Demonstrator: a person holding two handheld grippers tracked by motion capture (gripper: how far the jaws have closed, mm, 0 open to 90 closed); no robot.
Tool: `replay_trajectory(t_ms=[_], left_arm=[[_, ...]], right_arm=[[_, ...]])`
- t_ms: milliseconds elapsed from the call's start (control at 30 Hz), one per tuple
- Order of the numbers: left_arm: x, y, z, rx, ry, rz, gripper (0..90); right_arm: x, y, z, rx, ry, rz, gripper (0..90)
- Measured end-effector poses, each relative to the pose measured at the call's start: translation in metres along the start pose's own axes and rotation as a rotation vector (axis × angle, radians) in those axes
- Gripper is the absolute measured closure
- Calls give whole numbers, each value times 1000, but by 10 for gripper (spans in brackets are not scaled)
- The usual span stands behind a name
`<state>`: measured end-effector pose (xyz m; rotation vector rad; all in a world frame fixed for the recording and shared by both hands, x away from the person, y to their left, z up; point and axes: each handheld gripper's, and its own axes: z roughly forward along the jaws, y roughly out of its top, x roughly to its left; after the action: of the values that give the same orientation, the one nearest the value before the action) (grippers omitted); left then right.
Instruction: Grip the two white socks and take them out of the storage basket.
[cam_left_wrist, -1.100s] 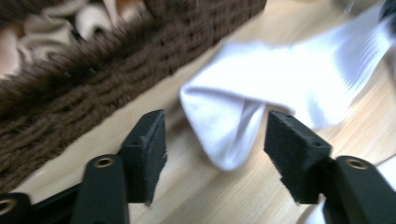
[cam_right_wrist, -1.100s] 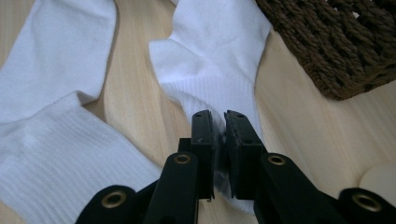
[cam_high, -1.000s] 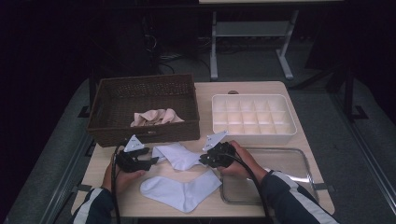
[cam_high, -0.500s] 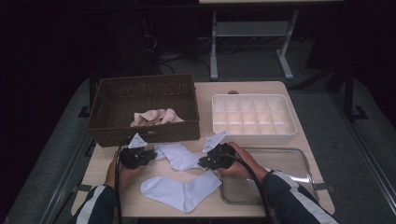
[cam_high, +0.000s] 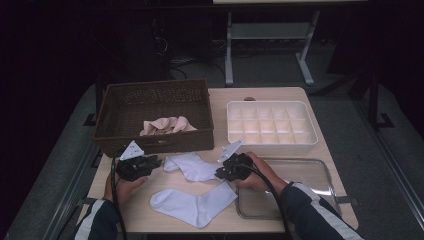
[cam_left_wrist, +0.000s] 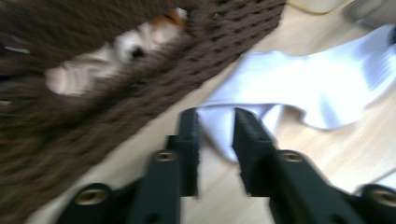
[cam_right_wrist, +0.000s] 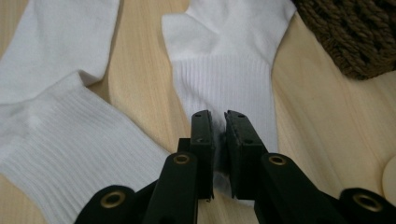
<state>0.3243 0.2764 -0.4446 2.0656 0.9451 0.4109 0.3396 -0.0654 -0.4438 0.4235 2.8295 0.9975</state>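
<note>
Wooden table (cam_high: 260, 95): upper sock (cam_high: 192, 165) cuff is clamped by R gripper (cam_right_wrist: 219, 122); toe end sits between L gripper (cam_left_wrist: 215, 122) jaws, just reopened, apart. Next, judged: L re-grip needed.

A dark brown wicker basket (cam_high: 155, 100) stands at the tabletop's (cam_high: 230, 95) far left with a pale pink cloth (cam_high: 167, 125) bunched inside. To its right sits a white compartment tray (cam_high: 272, 125); nearer, a clear glass tray (cam_high: 310, 172).
</note>
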Motion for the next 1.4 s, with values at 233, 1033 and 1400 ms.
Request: replay_trajectory(t_ms=[233,1033,1400], left_arm=[[-5,1,25,71,-1,-48,384],[-9,-4,31,107,7,-28,855],[-3,-1,7,52,178,57,845]], right_arm=[[0,-3,6,50,-44,-11,797],[21,37,53,-26,-15,12,719],[21,34,31,-111,-22,-29,886]])
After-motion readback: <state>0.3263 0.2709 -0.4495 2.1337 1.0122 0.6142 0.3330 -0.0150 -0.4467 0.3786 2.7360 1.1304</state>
